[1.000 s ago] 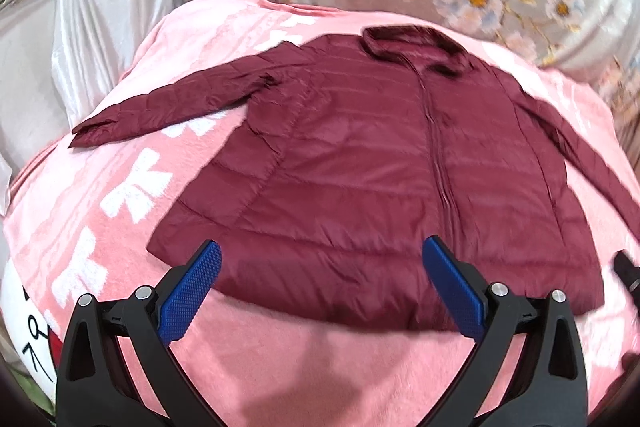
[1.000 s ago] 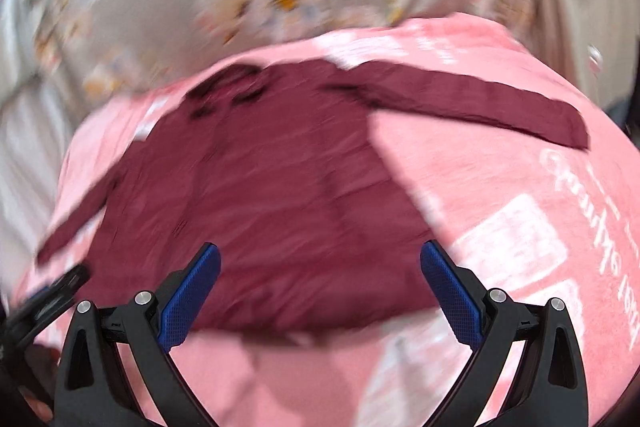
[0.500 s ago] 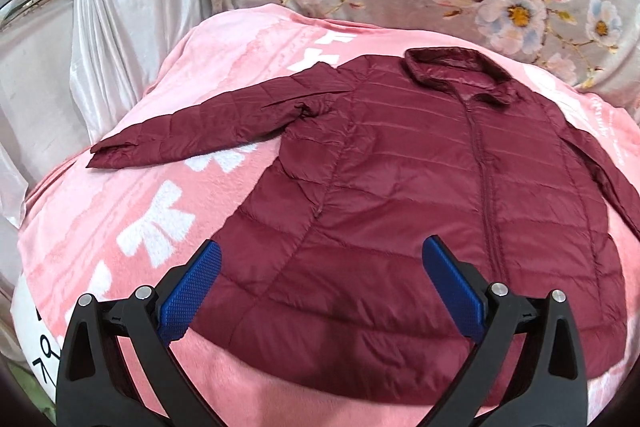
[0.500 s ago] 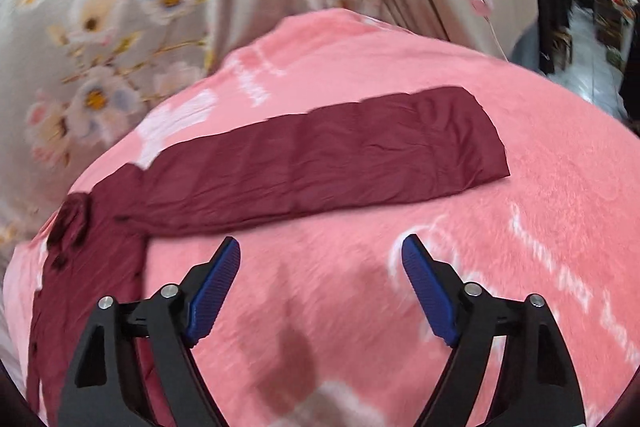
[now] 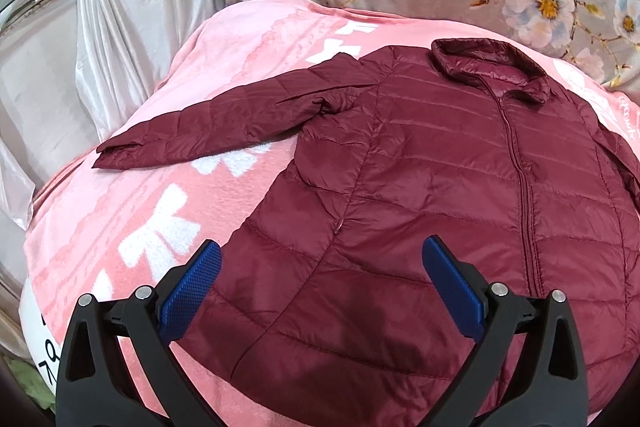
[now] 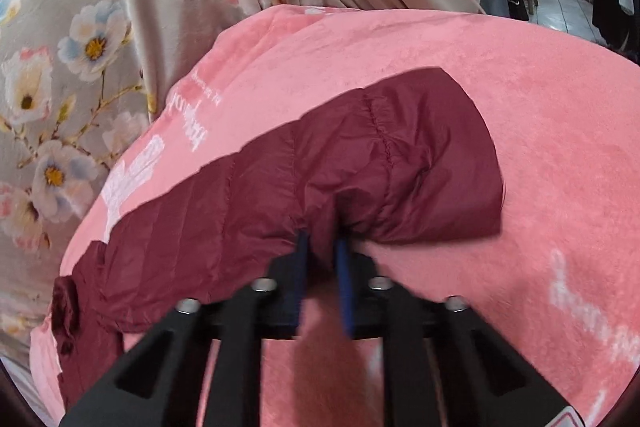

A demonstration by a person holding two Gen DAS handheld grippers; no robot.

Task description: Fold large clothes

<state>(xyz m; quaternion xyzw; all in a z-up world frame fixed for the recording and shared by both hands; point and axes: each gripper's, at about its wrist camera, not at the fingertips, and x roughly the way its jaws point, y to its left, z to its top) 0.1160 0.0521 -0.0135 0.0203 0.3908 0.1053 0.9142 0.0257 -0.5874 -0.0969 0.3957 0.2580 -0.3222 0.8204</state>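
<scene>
While the left claw (image 5: 320, 269) hangs spread, the right claw (image 6: 322, 255) pinches one jacket's (image 5: 440, 167) sleeve (image 6: 360, 171).

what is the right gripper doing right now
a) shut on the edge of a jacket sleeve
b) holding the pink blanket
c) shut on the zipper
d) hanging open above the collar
a: in the right wrist view the right gripper has its blue fingers pinched together on the near edge of the maroon sleeve, whose fabric puckers at the pinch, close to the cuff end.
</scene>
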